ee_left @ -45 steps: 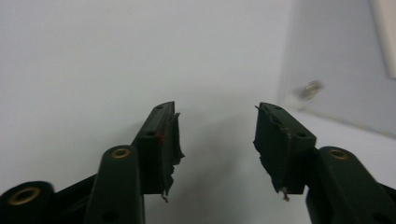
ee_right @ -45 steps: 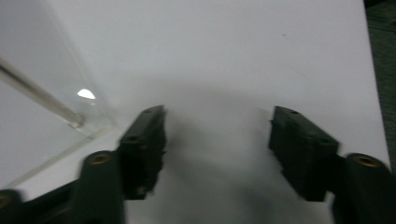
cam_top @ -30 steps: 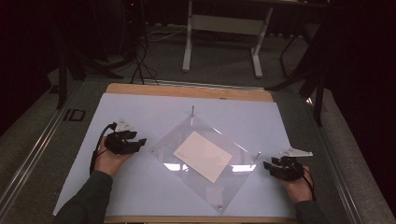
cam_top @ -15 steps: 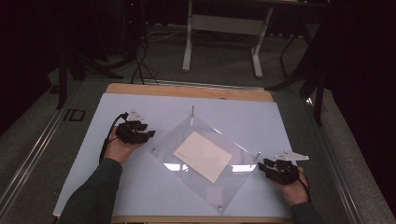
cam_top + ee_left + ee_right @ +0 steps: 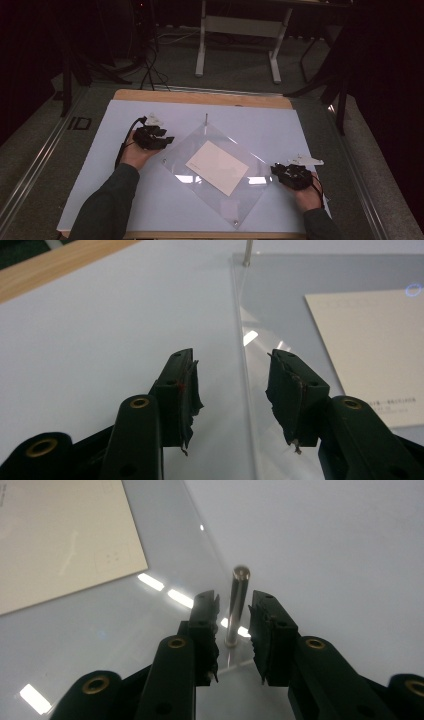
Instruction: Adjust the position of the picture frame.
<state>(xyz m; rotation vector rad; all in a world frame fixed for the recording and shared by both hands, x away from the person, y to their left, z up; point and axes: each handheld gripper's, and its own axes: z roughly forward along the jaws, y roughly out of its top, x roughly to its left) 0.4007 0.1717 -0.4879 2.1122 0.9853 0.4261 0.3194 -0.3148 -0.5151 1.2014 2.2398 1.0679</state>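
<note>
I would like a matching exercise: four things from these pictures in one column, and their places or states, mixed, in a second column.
1. left gripper
2. right gripper
3. card
4. clear sheet

a. lies under the clear sheet
b. jaws on both sides of a metal pin
c. lies on the white mat
d. jaws wide, over the sheet's edge

Pairs: 1-d, 2-b, 3-a, 4-c

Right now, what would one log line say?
right gripper: closing around metal pin | left gripper: open astride clear sheet edge | card: under sheet
</note>
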